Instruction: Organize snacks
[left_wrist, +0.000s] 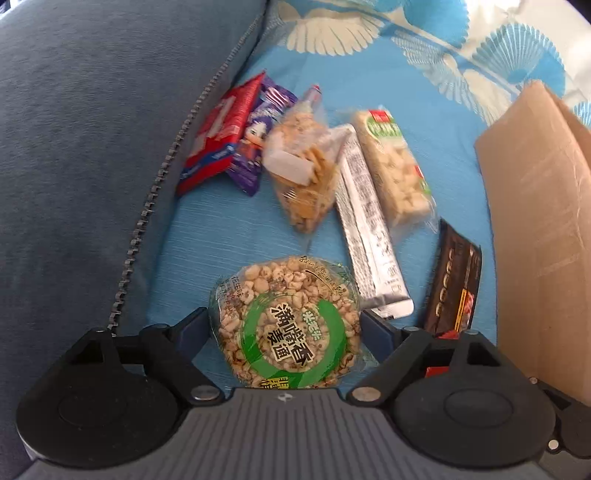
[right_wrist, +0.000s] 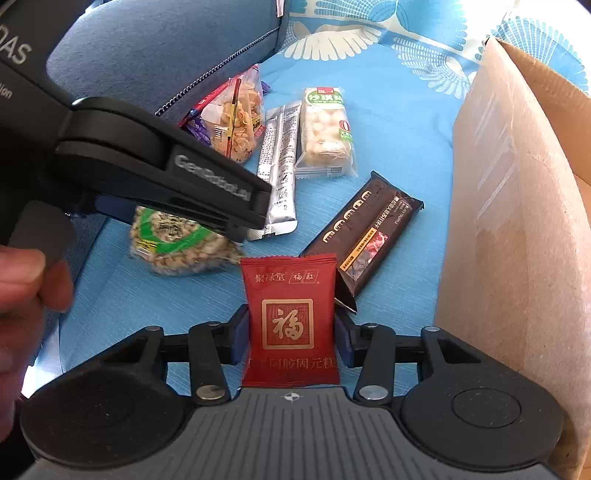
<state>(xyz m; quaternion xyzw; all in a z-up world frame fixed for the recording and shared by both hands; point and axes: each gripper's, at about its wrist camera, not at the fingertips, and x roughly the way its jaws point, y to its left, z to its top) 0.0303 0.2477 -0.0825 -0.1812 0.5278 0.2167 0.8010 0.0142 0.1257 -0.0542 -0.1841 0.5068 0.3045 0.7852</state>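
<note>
Round puffed-grain cake between the open left tongs; red sachet gripped in the right tongs.

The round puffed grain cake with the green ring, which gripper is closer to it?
Left. The left gripper straddles the puffed grain cake; the right gripper sits apart, gripping a red packet.

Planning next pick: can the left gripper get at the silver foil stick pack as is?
Probably not yet: the left gripper straddles the round puffed-grain cake. The silver foil stick pack lies uncovered beyond.
</note>
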